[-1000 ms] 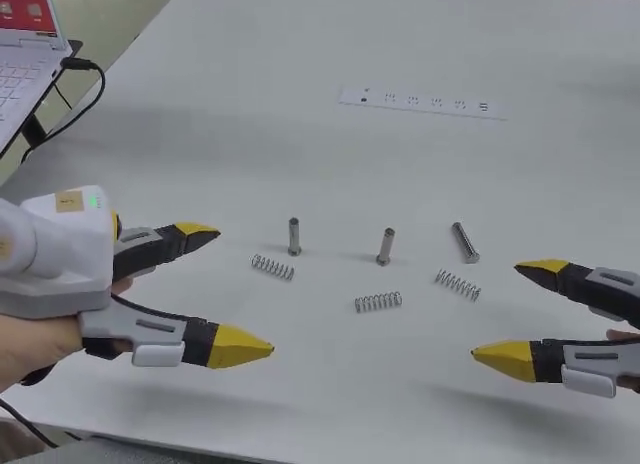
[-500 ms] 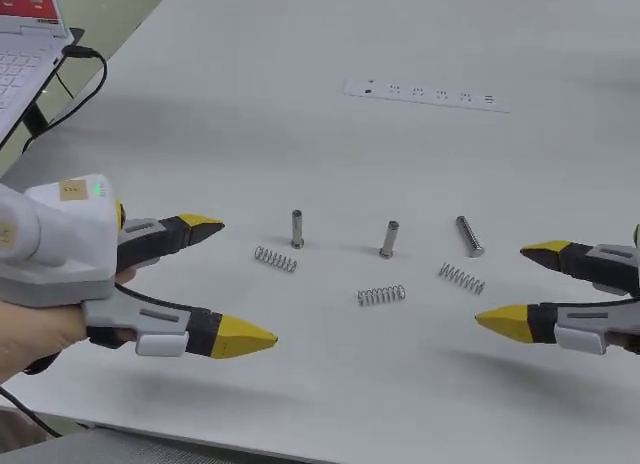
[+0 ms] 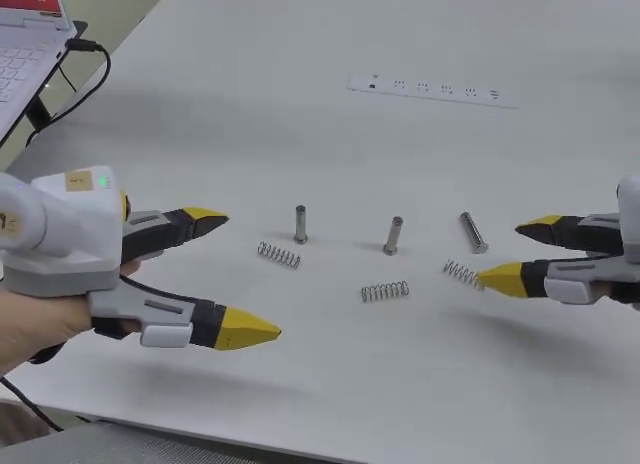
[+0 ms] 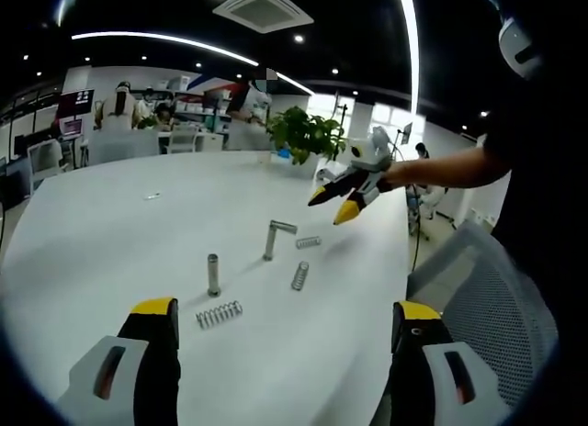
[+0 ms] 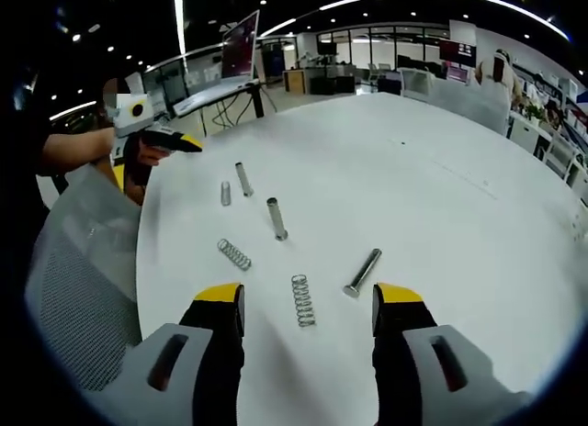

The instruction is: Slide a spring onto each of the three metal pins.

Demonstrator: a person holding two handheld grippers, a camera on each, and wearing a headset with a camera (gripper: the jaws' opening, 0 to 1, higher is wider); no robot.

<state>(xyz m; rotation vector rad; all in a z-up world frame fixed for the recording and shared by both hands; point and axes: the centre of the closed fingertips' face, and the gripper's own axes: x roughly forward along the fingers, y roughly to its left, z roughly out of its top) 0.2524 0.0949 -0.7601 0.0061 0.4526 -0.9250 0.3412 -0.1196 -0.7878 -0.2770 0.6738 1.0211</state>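
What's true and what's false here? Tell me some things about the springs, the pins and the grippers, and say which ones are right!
1. Three springs lie on the table. True: a left spring, a middle spring and a right spring.
2. All three pins stand upright. False: the left pin and the middle pin stand, but the right pin lies on its side.
3. One spring is already on a pin. False: every spring lies loose on the table, beside the pins.
4. Both grippers are open and hold nothing. True: the left gripper and the right gripper have their jaws apart.
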